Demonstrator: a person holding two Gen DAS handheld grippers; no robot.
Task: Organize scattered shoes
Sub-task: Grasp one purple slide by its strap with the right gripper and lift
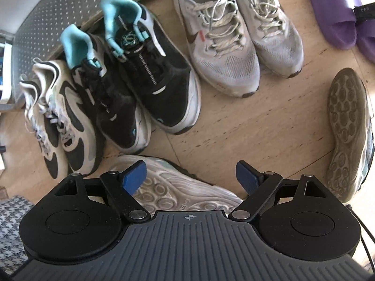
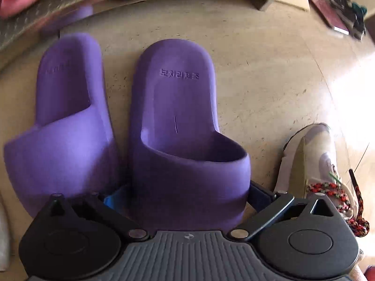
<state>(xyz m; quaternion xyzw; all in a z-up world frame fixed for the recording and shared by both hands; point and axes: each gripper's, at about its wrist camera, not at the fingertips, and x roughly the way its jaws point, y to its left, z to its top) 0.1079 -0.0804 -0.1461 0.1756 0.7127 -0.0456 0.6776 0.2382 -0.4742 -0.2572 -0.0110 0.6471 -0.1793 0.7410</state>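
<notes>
The left gripper [image 1: 191, 176] hangs released over an overturned sneaker [image 1: 178, 187] on the floor [image 1: 234, 128]. The right gripper [image 2: 185, 196] straddles 1 purple slide [image 2: 182, 126], jaws spread wide, beside its mate [image 2: 68, 117].

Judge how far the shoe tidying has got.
Done: the white pair, black pair, grey pair and purple slides stand lined up along the metal sill.
In hand: the right tongs straddle one slide, open; the left tongs hang open over a sole-up shoe.
Left: that shoe, a second sole-up shoe and a bright-laced sneaker.
</notes>
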